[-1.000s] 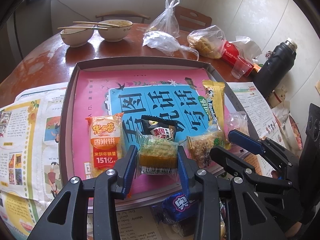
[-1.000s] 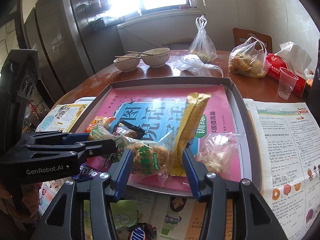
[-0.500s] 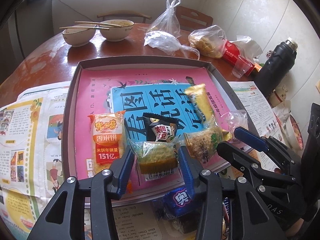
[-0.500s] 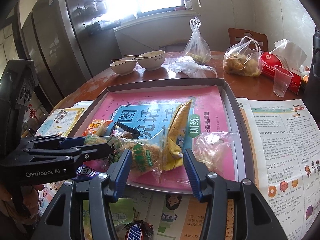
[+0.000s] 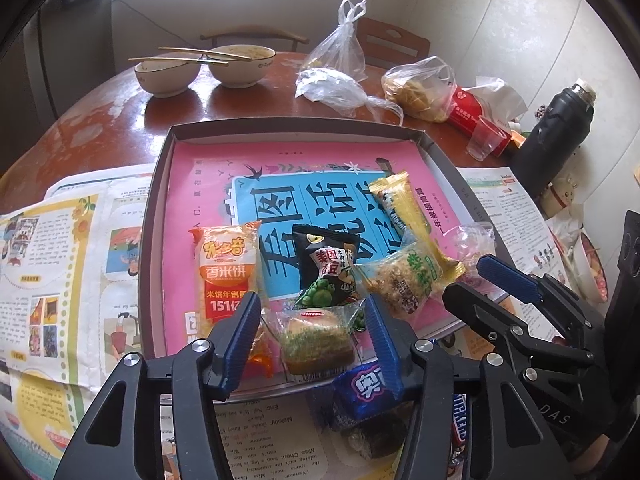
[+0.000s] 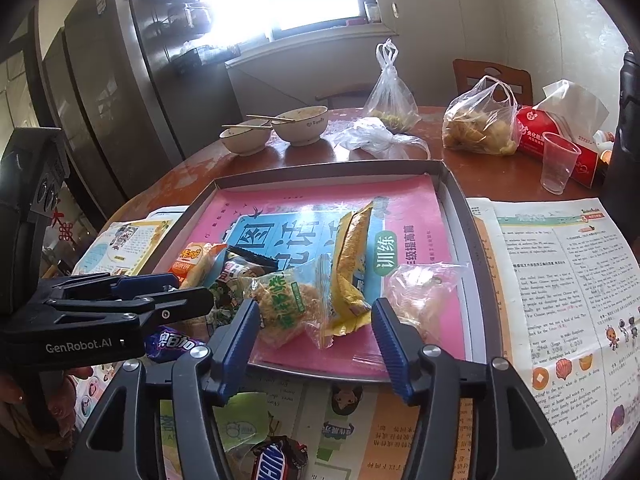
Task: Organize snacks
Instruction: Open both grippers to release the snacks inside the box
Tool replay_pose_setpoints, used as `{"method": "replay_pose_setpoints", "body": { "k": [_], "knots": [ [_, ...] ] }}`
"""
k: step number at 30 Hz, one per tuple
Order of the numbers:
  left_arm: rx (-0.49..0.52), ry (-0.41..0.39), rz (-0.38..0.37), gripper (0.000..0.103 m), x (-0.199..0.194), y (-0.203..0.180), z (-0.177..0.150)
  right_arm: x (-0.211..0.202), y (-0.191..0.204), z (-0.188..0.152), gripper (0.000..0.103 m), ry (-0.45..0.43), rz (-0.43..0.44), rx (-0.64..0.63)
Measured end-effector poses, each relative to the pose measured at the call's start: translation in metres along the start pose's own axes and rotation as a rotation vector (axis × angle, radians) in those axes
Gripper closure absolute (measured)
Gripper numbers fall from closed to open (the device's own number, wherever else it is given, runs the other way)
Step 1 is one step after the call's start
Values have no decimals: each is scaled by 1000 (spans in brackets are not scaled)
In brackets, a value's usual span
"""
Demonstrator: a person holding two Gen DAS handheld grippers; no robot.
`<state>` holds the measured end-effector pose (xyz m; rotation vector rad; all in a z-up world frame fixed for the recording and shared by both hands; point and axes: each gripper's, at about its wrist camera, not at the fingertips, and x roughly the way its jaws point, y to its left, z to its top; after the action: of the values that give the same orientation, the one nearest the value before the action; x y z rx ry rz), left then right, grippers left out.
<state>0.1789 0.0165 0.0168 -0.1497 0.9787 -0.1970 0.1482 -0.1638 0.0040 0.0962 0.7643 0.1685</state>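
Green-topped cake packet [image 5: 318, 340] lying in the tray [image 5: 160, 200] between the left tongs [image 5: 312, 344], whose jaws are opening, pads clear of it. Puffed-rice packet [image 6: 288, 304] likewise between the opening right tongs [image 6: 316, 336], untouched. Release step, apparently; next, probably backing off toward the loose snacks on the desk [image 5: 100, 120] nearer than both tongs.
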Motion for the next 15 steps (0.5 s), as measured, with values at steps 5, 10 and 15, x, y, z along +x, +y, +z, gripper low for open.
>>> {"method": "replay_pose_setpoints", "body": {
  "k": [5,10,15],
  "knots": [
    [0,-11,4,43,-5,0,0,-3,1,-1,44,-9,-1,0],
    [0,-29,19,39,-11,-1,-1,-6,0,-1,42,-18,-1,3],
    [-1,-40,22,36,-15,-2,-2,-10,1,-1,42,-27,-1,3]
  ]
}}
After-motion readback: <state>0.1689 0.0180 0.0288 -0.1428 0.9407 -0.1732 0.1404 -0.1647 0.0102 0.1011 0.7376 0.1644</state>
